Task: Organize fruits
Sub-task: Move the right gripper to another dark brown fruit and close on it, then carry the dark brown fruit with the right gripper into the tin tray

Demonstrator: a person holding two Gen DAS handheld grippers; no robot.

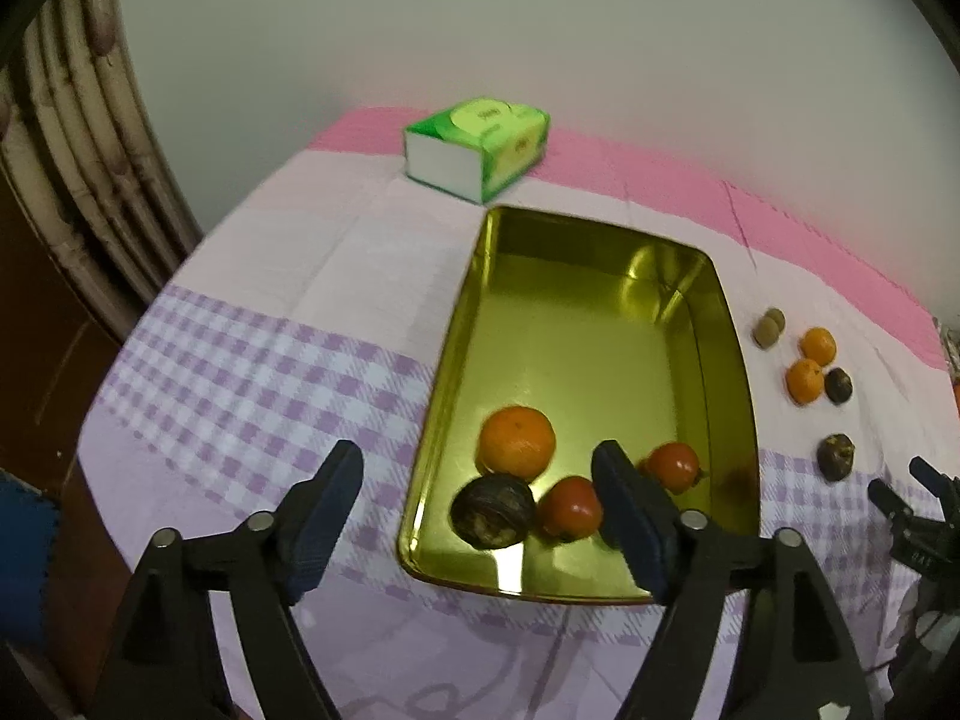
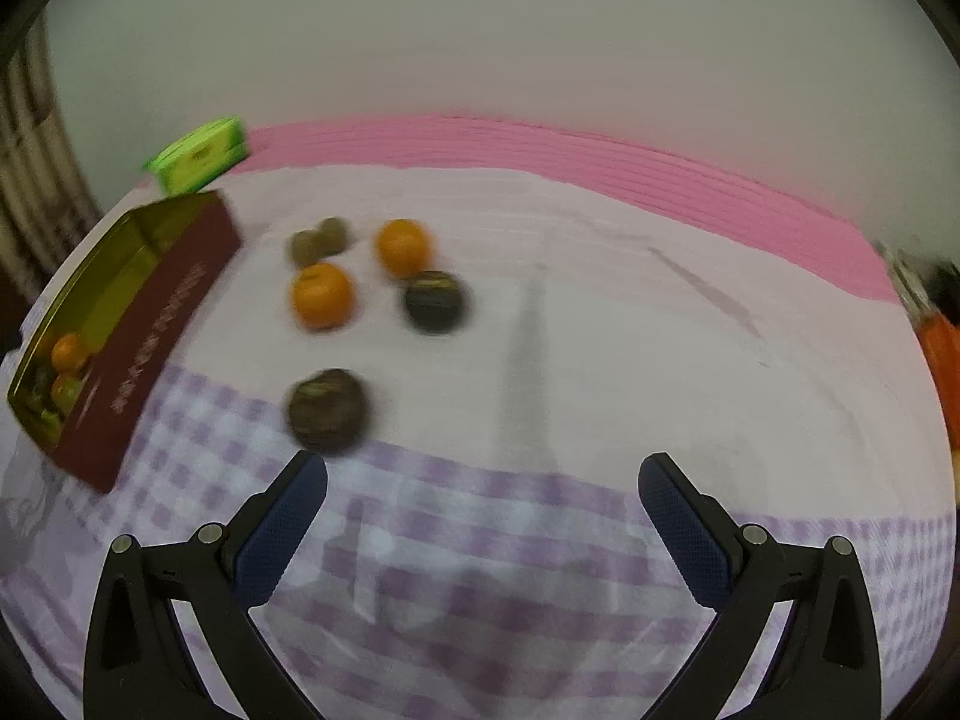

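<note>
Left gripper (image 1: 477, 474) hangs wide open, nothing held; right gripper (image 2: 483, 483) spreads its fingers wide, empty too.

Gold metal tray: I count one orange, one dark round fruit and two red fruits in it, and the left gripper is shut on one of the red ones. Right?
Not quite. The contents of the gold metal tray are as you say, but the left gripper is open and holds nothing; its fingers merely overlap the red fruit in the left wrist view.

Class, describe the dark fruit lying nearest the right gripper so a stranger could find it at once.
Start at the gold tray and look right, onto the tablecloth. The nearest dark fruit lies alone on the checked band, apart from the oranges beyond it.
</note>
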